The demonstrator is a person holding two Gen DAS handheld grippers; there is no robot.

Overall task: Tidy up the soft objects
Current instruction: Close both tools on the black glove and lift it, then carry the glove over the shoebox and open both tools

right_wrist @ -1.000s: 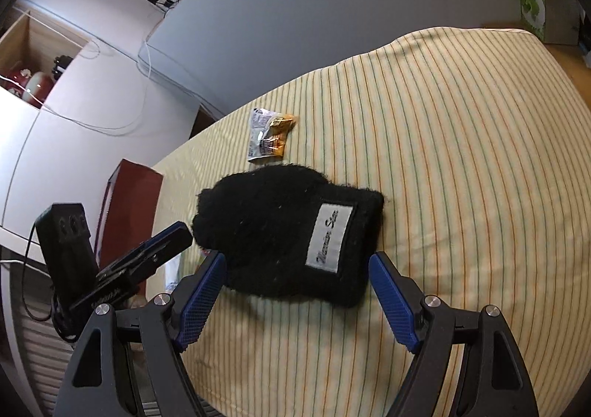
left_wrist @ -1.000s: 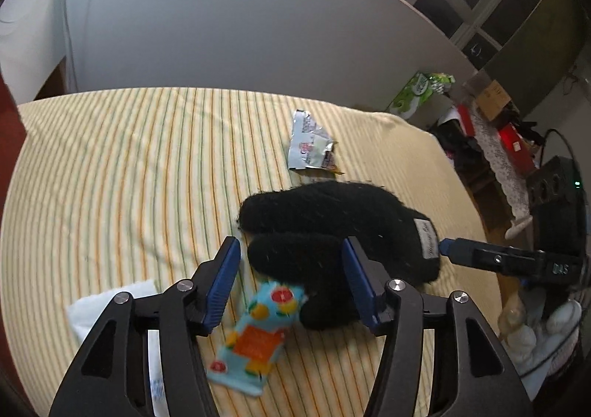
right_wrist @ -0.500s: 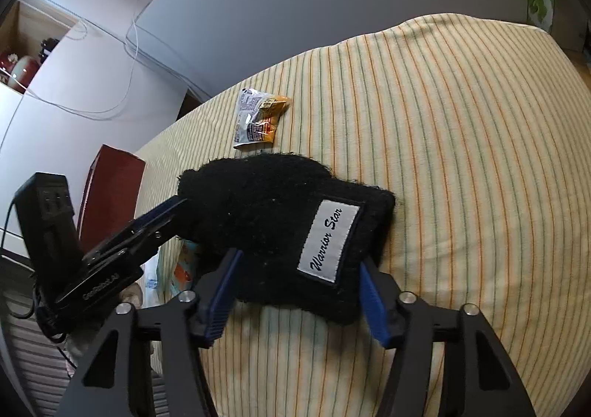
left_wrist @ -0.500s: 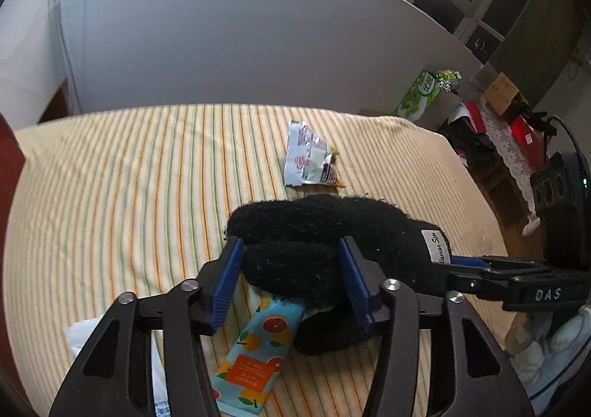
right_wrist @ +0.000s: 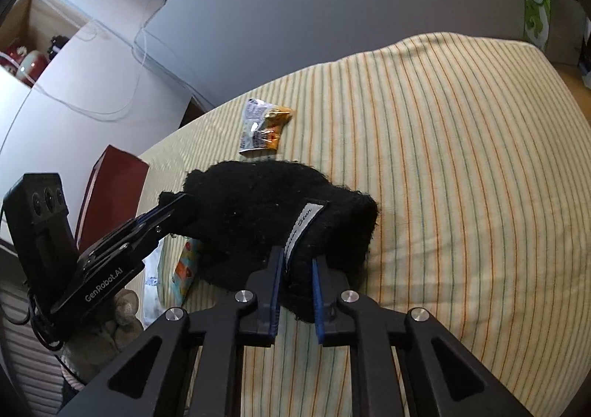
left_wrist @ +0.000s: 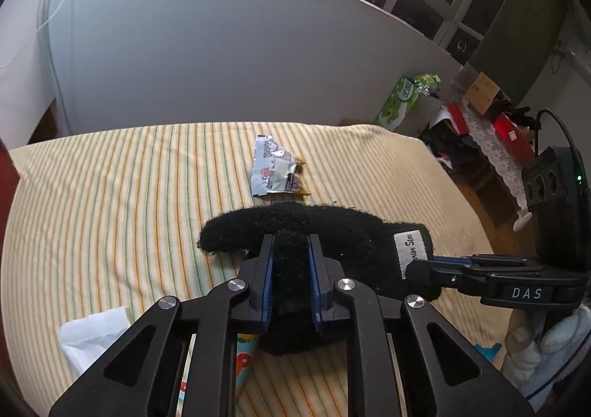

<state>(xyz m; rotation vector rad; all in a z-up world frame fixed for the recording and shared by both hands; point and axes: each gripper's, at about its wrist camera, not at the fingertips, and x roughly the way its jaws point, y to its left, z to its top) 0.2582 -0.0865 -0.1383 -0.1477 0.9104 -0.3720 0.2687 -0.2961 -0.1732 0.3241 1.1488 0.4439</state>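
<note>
A black knitted mitten (left_wrist: pixel 332 228) with a white label lies on the striped bedspread (left_wrist: pixel 110 202). My left gripper (left_wrist: pixel 291 247) is shut on the mitten's thumb end. My right gripper (right_wrist: pixel 298 261) is shut on the mitten's cuff (right_wrist: pixel 332 224) beside the label. The mitten is lifted a little between both grippers. The right gripper also shows in the left wrist view (left_wrist: pixel 424 263), and the left gripper in the right wrist view (right_wrist: pixel 177 204).
A silver snack wrapper (left_wrist: pixel 275 173) lies beyond the mitten. A light blue fruit-print packet (right_wrist: pixel 184 269) lies under the mitten's near side. A white tissue (left_wrist: pixel 96 332) lies at the front left. A dark red box (right_wrist: pixel 110 195) stands off the bed's left edge.
Both grippers have closed from open onto the mitten, the left on the thumb end, the right on the cuff. The mitten has bunched up and risen slightly.
</note>
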